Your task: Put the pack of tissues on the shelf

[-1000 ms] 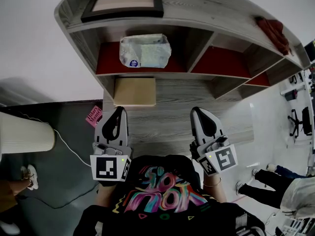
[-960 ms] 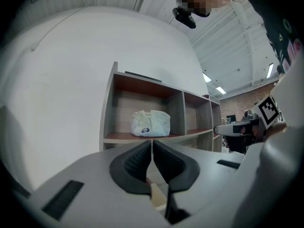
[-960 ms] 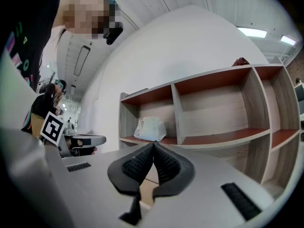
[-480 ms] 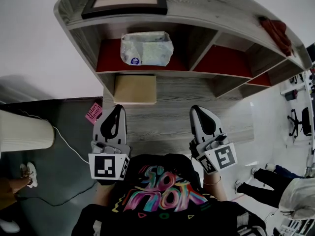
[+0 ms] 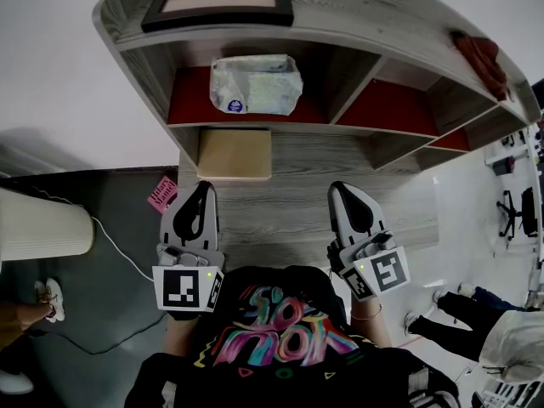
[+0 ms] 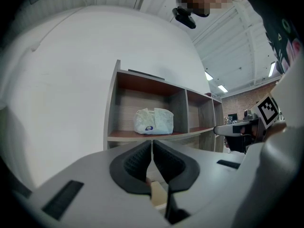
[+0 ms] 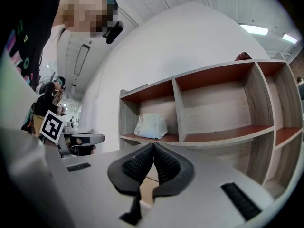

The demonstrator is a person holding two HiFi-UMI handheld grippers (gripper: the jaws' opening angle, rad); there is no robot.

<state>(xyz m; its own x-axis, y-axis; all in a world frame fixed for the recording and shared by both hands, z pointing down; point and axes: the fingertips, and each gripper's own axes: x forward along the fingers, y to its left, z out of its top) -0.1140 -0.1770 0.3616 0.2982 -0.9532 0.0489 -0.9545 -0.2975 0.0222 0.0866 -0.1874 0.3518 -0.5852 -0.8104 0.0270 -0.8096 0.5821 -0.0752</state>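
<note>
The pack of tissues, a crinkled white and pale green bag with a small blue round label, lies in the left compartment of the wooden shelf. It shows again as the pack in the left gripper view and the pack in the right gripper view. My left gripper and right gripper hover side by side over the desk, well short of the shelf. Both are shut with nothing between the jaws.
A black picture frame lies on the shelf's top board, and a dark red cloth sits at its right end. A tan box rests on the desk under the pack. A pink card lies left of it.
The view has drifted slightly, so the shelf and the pack sit a little more to the right. Both grippers have stayed in place and shut.
</note>
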